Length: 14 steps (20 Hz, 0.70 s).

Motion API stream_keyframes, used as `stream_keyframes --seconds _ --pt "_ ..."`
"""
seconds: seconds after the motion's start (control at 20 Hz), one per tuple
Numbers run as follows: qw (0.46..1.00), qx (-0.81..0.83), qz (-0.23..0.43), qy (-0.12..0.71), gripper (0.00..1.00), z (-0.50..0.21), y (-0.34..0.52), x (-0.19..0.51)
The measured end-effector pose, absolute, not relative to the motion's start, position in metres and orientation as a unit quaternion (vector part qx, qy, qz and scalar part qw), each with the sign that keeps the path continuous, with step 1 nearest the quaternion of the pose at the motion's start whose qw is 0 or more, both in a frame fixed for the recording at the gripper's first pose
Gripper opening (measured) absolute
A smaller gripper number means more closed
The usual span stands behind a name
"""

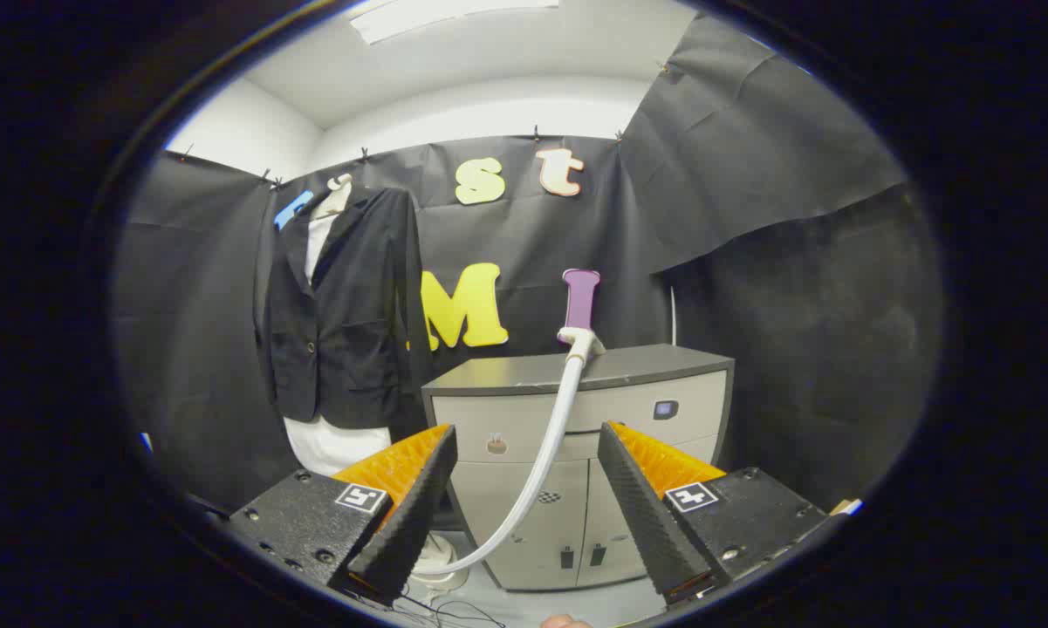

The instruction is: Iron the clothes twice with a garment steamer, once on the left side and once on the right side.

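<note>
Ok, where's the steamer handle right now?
The steamer handle stands upright on the grey cabinet, beyond the open tool, right of the hanging black jacket.

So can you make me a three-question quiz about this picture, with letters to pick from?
1. Where does the steamer stand?
A. on top of the cabinet
B. on the floor
C. in the jacket's pocket

2. What colour is the steamer's handle?
A. green
B. purple
C. red

3. How are the tongs?
A. shut on the hose
B. shut with nothing in them
C. open

Answers:
1 A, its head rests upright on the cabinet, beyond the tongs.
2 B, the handle is purple above a white neck.
3 C, the two fingers stand wide apart; the hose runs in the gap between them, farther off, touching neither. The jacket hangs off to the left of the cabinet.
</note>
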State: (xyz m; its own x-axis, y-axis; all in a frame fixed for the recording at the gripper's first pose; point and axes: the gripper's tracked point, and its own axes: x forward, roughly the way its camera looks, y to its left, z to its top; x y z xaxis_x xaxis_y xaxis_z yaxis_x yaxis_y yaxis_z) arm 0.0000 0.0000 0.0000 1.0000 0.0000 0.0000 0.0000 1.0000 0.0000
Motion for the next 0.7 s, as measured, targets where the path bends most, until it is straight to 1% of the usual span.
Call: stream_keyframes --seconds 0.2,0.35,0.55,0.7 --pt "1.0 0.015 -0.019 -0.004 1.0 -0.001 -0.006 0.002" --pt "1.0 0.022 -0.011 0.006 1.0 -0.006 0.001 0.0" --pt "1.0 -0.02 0.001 0.01 1.0 -0.007 0.011 0.001" --pt "0.999 -0.027 0.023 -0.002 1.0 -0.002 0.022 0.002"
